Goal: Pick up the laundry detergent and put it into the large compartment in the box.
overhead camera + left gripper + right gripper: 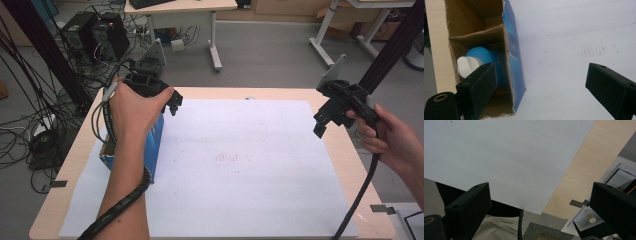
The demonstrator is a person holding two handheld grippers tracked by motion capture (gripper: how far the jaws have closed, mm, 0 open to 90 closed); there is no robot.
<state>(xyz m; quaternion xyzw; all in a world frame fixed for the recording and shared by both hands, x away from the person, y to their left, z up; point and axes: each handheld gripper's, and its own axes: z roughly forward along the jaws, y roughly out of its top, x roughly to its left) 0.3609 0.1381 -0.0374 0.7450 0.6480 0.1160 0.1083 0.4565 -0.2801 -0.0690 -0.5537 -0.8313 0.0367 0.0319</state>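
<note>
Currently the blue and white object (477,61) sits inside the open cardboard box (480,32), which lies at the left edge of the white sheet (240,165) on the table (345,150). The left gripper (541,82) hangs above the box's open end with jaws spread and nothing between them. The right gripper (541,207) hovers over the sheet's right edge, jaws spread, empty. Judgement: placing into the box appears done; whether closing remains cannot be told.

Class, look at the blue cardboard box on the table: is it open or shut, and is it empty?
Open and not empty. The blue cardboard box shows its brown inside through an open top, and a blue and white object lies inside it.
</note>
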